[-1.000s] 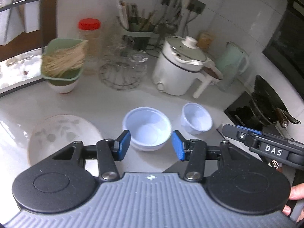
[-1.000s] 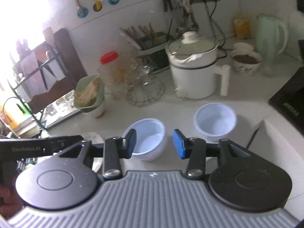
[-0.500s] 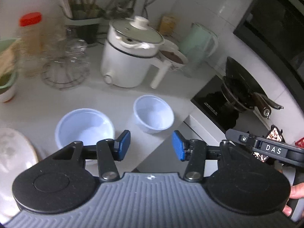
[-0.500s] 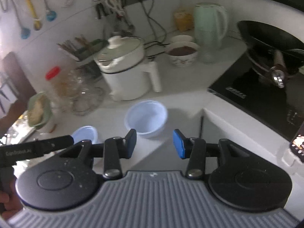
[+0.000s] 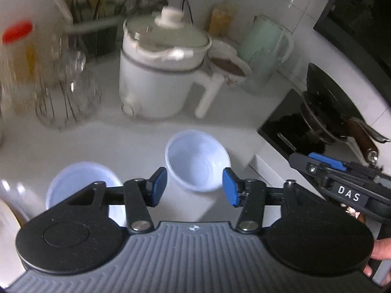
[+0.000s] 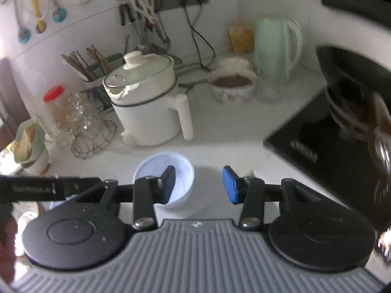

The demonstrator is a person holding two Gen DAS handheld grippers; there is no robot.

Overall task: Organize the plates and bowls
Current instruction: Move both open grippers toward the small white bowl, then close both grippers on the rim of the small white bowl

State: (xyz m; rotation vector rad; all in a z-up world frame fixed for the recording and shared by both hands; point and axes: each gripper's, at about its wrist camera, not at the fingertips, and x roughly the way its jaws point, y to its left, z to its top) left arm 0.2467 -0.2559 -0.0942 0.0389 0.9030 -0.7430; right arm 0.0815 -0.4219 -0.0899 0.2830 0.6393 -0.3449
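Bowls: two white bowls sit on the pale counter (image 5: 73,131); the small bowl (image 5: 198,161) stands near the counter's front edge, the wide bowl (image 5: 80,185) to its left, close but apart from it.
Plate: only a pale sliver of a plate (image 5: 6,217) shows at the far left edge, just beside the wide bowl.
Handling: you should expect both bowls to be light, stiff and smooth, likely ceramic or hard plastic, so they could slip or chip if knocked together.
Where to grip: take the rim, one pad inside the wall and one outside; the body looks too wide and slick to pinch across.
Left gripper (image 5: 194,186): your jaws have just been opening and stand released; the small bowl shows in the gap beyond them, with no pad touching it.
Right gripper (image 6: 199,185): jaws apart and holding nothing; the left pad overlaps the small bowl (image 6: 163,168) in view, but whether it touches you cannot tell.
Risk: the pot (image 5: 161,73) stands close behind the bowls, so keep your reach short.
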